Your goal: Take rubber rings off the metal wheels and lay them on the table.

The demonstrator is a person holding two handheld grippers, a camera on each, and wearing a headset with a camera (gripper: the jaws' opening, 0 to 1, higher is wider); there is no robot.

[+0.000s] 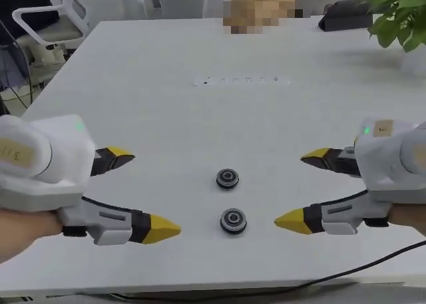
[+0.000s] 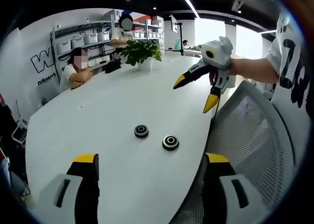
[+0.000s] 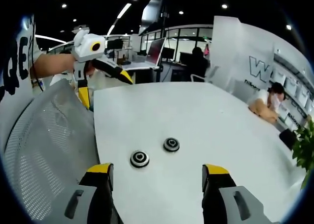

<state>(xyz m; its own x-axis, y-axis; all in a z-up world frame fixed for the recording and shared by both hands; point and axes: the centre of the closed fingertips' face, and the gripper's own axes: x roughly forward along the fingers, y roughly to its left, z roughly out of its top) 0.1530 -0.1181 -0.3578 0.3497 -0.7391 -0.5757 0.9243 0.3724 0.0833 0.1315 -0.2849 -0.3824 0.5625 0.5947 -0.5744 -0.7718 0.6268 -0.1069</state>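
Two small metal wheels with black rubber rings lie flat on the white table (image 1: 200, 118). The far wheel (image 1: 227, 178) (image 2: 141, 131) (image 3: 171, 144) sits just beyond the near wheel (image 1: 233, 220) (image 2: 170, 142) (image 3: 140, 159). My left gripper (image 1: 146, 192) (image 2: 149, 165) (image 3: 105, 82) hovers open to the left of them, yellow tips pointing inward. On the opposite side my right gripper (image 1: 298, 189) (image 3: 157, 176) (image 2: 196, 91) is open too, facing the wheels. Nothing is between either pair of jaws.
A person sits at the table's far end (image 2: 76, 67). A potted plant (image 1: 399, 14) (image 2: 140, 50) stands at the far right corner beside a dark object (image 1: 343, 16). A strip of sockets (image 1: 243, 80) lies mid-table. A mesh chair back (image 2: 255, 136) is by the near edge.
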